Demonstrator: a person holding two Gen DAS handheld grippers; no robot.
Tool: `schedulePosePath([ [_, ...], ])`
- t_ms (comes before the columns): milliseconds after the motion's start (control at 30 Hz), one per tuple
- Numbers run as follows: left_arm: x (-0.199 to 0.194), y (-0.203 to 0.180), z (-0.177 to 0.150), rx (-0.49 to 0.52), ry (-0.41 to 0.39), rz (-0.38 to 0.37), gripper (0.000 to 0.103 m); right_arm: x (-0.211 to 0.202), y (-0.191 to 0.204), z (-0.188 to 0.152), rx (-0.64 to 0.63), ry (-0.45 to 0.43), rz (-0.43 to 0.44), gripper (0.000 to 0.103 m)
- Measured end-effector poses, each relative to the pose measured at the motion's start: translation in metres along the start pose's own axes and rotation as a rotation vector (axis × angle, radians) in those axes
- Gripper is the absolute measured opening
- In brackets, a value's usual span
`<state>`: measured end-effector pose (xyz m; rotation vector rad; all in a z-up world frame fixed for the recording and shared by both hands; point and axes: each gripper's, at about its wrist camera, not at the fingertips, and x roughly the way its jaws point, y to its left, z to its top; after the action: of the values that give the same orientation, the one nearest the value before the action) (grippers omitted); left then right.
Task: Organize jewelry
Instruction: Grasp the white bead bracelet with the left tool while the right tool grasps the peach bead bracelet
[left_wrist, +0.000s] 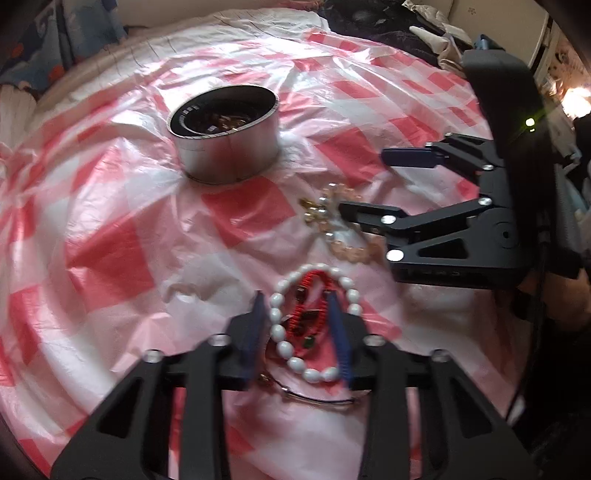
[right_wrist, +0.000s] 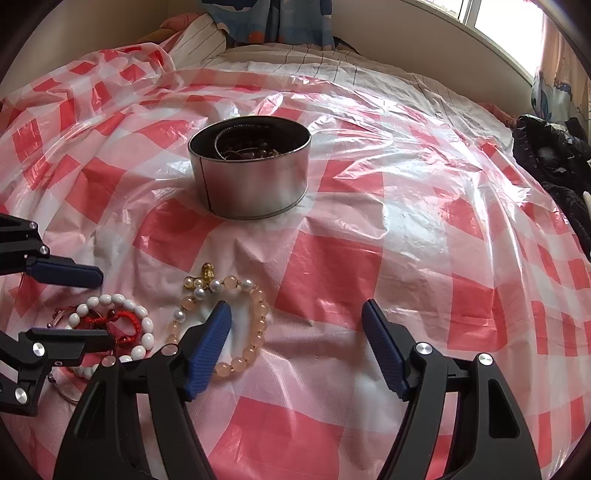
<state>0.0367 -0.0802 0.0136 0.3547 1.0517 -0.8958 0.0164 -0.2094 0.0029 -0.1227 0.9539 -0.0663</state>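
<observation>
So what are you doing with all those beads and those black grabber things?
A person is tidying jewelry into a metal tin that sits on a red-checked plastic sheet and already holds a few pieces. The left gripper is open, its fingers on either side of a white bracelet and a red cord bracelet. The right gripper is open too, one finger over a peach bracelet. Nothing is picked up yet.

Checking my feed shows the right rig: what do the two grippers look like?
Both match: left gripper and right gripper have matte black linkage frames with triangular cutouts, silver rivets and ribbed blue fingers. The right one's black housing shows a green light.
</observation>
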Motion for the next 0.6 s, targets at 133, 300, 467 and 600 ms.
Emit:
schedulePosePath([
  [133, -0.005, -0.008, -0.001, 0.035, -0.008, -0.078, 0.007, 0.001, 0.001, -0.001, -0.004, 0.004, -0.001, 0.071],
  [300, -0.036, 0.01, 0.005, -0.072, -0.163, -0.132, 0.007, 0.001, 0.001, -0.001, -0.004, 0.003, -0.001, 0.072],
  [467, -0.044, 0.03, 0.007, -0.16, -0.201, -0.04, 0.007, 0.002, 0.002, -0.001, -0.004, 0.005, 0.0, 0.072],
  [600, -0.03, 0.041, 0.007, -0.179, -0.129, 0.104, 0.007, 0.002, 0.002, -0.002, -0.002, 0.005, 0.007, 0.072],
])
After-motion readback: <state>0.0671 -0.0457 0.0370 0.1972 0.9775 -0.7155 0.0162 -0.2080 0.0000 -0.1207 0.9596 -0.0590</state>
